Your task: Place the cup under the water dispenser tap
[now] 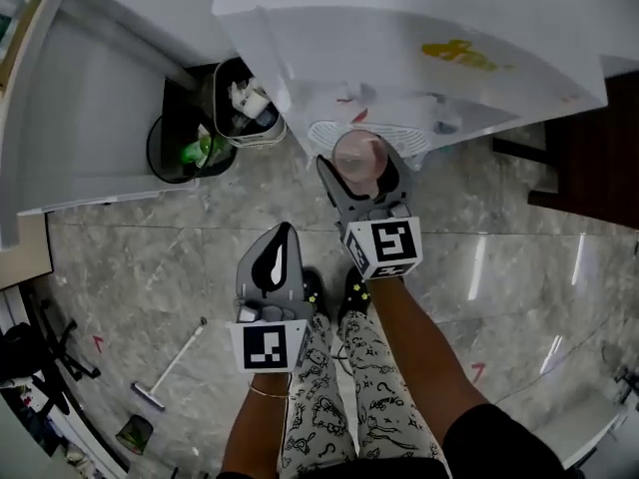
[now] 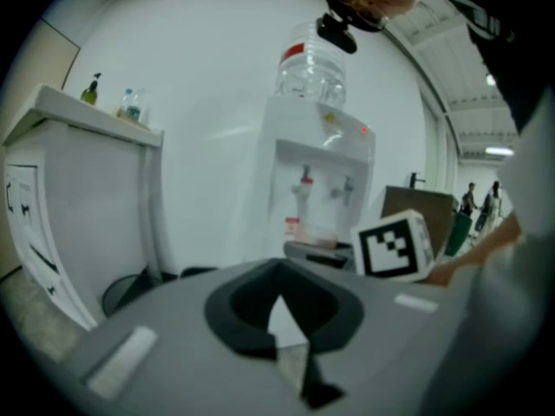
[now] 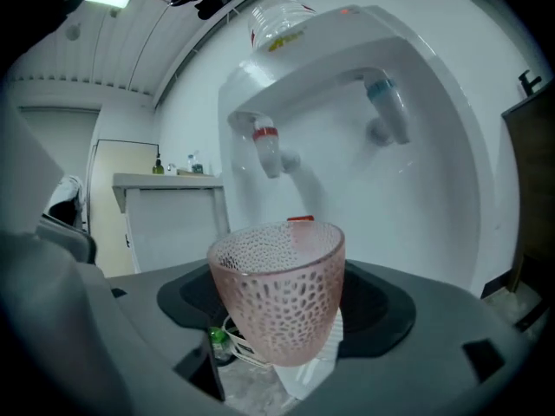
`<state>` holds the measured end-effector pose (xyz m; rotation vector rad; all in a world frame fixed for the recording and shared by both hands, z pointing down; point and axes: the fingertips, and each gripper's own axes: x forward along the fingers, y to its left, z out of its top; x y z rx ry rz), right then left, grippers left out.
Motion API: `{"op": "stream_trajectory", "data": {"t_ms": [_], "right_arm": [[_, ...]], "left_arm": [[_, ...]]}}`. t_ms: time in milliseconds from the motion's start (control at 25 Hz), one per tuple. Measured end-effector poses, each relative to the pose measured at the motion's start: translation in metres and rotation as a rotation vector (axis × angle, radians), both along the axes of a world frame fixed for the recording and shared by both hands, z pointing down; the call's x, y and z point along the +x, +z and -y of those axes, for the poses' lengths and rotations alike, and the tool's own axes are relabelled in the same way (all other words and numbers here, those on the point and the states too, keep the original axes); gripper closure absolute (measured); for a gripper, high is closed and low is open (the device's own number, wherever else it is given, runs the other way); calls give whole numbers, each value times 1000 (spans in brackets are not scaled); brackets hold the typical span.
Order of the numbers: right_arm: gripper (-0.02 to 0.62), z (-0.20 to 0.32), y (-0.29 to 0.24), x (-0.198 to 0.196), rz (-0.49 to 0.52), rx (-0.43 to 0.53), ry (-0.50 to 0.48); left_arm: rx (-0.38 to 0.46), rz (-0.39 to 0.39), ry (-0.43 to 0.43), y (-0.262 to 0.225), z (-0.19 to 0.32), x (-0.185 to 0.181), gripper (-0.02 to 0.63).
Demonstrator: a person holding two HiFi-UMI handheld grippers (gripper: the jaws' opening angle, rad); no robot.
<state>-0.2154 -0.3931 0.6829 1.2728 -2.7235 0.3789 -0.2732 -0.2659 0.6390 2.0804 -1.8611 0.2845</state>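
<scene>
Here, right tongs hold a pink cup near the water dispenser.
Gripped upright by its sides, it looks light, stiff, perhaps brittle; the left tongs are closed, empty.

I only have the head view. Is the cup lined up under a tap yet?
Observer: The cup sits upright in the right gripper. In that gripper's view the red tap is above it, slightly left.
Operator: Is there a second tap?
Observer: Yes, a blue tap further right.
Operator: And my other gripper?
Observer: The left gripper has its jaws together on nothing, by its own view.
</scene>
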Motion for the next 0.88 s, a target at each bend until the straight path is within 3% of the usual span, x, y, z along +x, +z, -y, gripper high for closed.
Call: {"op": "stream_trajectory", "data": {"t_ms": [200, 320, 440, 720, 880], "right_arm": [[235, 24, 15, -1, 30, 1, 97], [233, 30, 32, -10, -24, -31, 121], [235, 37, 41, -15, -113, -8, 116], [233, 42, 45, -20, -181, -11, 88], [234, 37, 74, -19, -319, -89, 22]], "left_arm": [[-75, -80, 18, 23, -8, 1, 609], [-81, -66, 36, 21, -5, 0, 609], [-97, -31, 49, 22, -2, -6, 609], [-72, -44, 24, 10, 10, -20, 609], [-70, -48, 36, 7, 7, -20, 609]]}}
